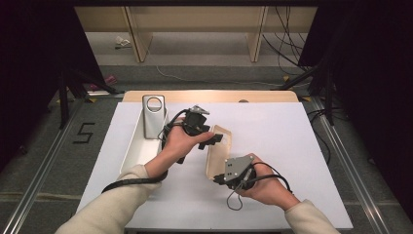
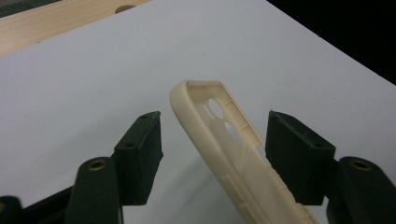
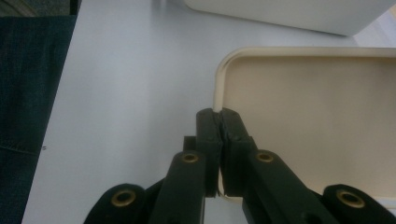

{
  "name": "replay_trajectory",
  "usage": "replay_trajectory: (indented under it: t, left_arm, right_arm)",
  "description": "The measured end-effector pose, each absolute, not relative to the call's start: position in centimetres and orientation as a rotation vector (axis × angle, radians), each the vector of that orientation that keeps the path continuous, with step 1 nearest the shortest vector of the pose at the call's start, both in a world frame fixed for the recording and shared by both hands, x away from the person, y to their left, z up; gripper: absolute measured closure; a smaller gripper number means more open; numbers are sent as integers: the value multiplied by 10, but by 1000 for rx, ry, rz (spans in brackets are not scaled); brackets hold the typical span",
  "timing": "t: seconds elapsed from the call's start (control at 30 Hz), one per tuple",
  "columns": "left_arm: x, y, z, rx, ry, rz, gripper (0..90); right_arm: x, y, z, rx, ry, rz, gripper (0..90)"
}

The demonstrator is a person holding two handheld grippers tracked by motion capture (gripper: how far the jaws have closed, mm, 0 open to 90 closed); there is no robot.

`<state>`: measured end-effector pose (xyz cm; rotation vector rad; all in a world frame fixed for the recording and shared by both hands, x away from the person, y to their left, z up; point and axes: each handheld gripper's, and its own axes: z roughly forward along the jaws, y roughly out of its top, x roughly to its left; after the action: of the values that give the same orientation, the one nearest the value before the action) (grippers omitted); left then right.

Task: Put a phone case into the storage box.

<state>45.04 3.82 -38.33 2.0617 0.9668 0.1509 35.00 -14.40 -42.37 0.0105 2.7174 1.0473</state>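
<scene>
- Your right tool (image 1: 225,178), nearest you, is clamped on the rim of the cream phone case (image 1: 219,151), holding it on edge above the white counter (image 1: 272,136)
- Your left tool (image 1: 214,139) straddles the case's far end; the pads stand apart from it, not pressing
- Beyond, a silver phone (image 1: 154,117) leans in the white tray (image 1: 132,151) on the counter's left

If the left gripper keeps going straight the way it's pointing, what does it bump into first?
Probably the cream phone case. It already stands on edge between the open jaws of the left gripper, close to one jaw, so going on would slide the jaws further along it. Beyond it lies the white table sheet.
</scene>
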Motion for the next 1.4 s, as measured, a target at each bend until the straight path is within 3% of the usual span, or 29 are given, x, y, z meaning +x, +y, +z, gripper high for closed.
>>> replay_trajectory:
  t: [0.77, 1.4]
  left_arm:
    - [466, 43, -384, 1996, 1109, 13, 683]
    - [451, 41, -367, 1931, 1065, -52, 784]
  right_arm:
    - [349, -143, -424, -17, 2706, 1019, 884]
    - [351, -141, -430, -30, 2724, 945, 881]
